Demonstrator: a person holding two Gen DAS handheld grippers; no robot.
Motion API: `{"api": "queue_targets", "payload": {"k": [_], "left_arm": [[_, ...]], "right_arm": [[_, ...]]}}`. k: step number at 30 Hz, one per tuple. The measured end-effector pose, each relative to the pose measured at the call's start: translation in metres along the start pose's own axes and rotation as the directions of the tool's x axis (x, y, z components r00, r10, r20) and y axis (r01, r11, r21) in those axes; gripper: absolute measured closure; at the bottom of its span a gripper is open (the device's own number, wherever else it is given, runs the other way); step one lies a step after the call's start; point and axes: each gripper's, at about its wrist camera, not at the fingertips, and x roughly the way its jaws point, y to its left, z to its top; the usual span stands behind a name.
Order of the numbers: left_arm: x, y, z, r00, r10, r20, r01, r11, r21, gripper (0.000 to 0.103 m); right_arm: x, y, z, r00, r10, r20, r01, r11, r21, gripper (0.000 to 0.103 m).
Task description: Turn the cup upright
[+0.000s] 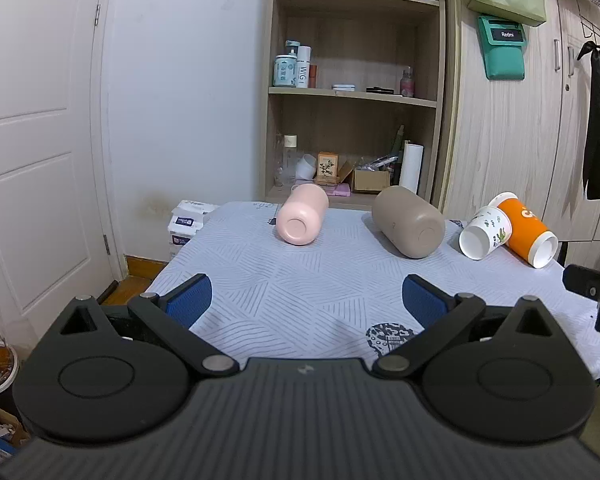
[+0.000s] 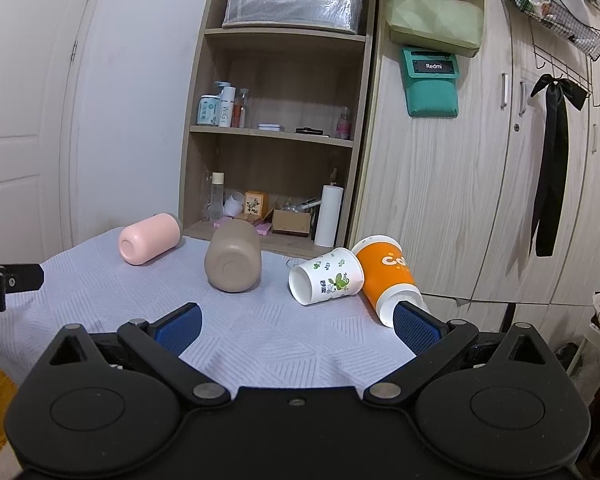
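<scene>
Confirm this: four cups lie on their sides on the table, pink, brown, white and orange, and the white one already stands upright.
Not right. The white cup also lies on its side, leaning against the orange cup, as the right wrist view shows. The pink cup and brown cup lie tipped too.

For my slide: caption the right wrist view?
Open right gripper faces four toppled cups on a table.
</scene>
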Motion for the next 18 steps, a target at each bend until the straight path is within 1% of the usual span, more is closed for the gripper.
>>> {"api": "queue_targets", "payload": {"k": [5, 7, 9, 12, 14, 15, 17, 18], "left_arm": [[0.001, -0.003, 0.004, 1.0, -0.003, -0.012, 0.003, 1.0, 0.019, 0.0], [0.001, -0.006, 0.011, 1.0, -0.014, -0.025, 0.015, 0.999, 0.029, 0.0], [0.002, -0.008, 0.02, 0.998, -0.047, -0.034, 0.048, 0.998, 0.03, 0.0], [0.012, -0.01, 0.037, 0.991, -0.111, -0.071, 0.113, 0.993, 0.021, 0.0], [0.02, -0.012, 0.049, 0.987, -0.133, -0.087, 0.135, 0.991, 0.018, 0.0], [0.027, -0.012, 0.056, 0.985, -0.147, -0.089, 0.149, 0.989, 0.01, 0.0], [0.039, -0.013, 0.066, 0.983, -0.161, -0.088, 0.161, 0.987, -0.008, 0.0], [0.047, -0.014, 0.07, 0.983, -0.162, -0.089, 0.161, 0.987, -0.019, 0.0]], "right_arm": [[0.002, 0.001, 0.001, 1.0, 0.016, -0.012, -0.016, 1.0, -0.01, 0.0], [0.004, 0.001, 0.003, 0.999, 0.037, -0.017, -0.037, 0.999, -0.015, 0.0], [0.008, 0.0, 0.008, 0.997, 0.07, -0.02, -0.071, 0.997, -0.014, 0.0], [0.016, 0.0, 0.019, 0.99, 0.14, -0.009, -0.14, 0.99, -0.018, 0.0], [0.026, 0.0, 0.029, 0.976, 0.217, -0.001, -0.216, 0.975, -0.045, 0.0], [0.032, 0.001, 0.033, 0.968, 0.25, -0.01, -0.25, 0.967, -0.057, 0.0], [0.05, 0.001, 0.045, 0.948, 0.316, -0.046, -0.319, 0.946, -0.064, 0.0], [0.061, 0.001, 0.051, 0.933, 0.354, -0.072, -0.358, 0.932, -0.057, 0.0]]}}
